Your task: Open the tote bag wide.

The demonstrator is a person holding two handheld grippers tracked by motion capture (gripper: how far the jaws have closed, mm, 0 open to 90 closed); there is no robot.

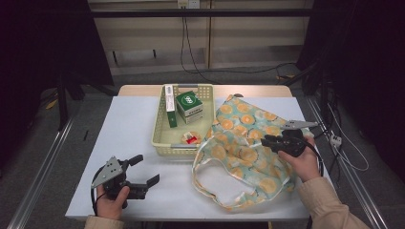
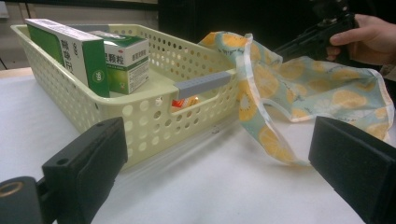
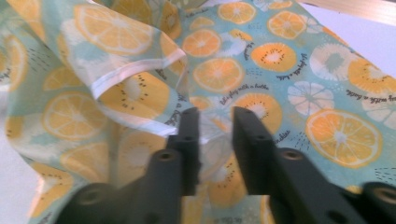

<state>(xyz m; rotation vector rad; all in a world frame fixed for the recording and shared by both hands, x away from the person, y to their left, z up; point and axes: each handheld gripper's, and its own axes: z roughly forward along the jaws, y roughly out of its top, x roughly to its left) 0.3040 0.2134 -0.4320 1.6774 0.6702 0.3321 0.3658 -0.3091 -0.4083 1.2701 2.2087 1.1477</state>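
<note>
Black blocky jaws of my right gripper [image 3: 215, 121] stand slightly parted over soft citrus-print cloth bag [image 1: 248, 148] — perhaps just brushing it — right of the perforated plastic basket [image 1: 162, 136]; left gripper [image 1: 145, 171] gapes, empty, on the smooth white table [image 1: 129, 124].

The table [image 1: 143, 191] is seen from above and from the person's side in the high view, which faces forward and down, far enough off that the whole tabletop and the floor beyond are taken in. The left gripper view is taken low, just over the tabletop, and is faced level across it toward the basket [image 2: 140, 116], which stands near. The right gripper view is held very close above the printed bag [image 3: 289, 84] and is tilted down onto it. The basket and the bag are shared by the high view and the left gripper view; the bag is shared by all three.
</note>
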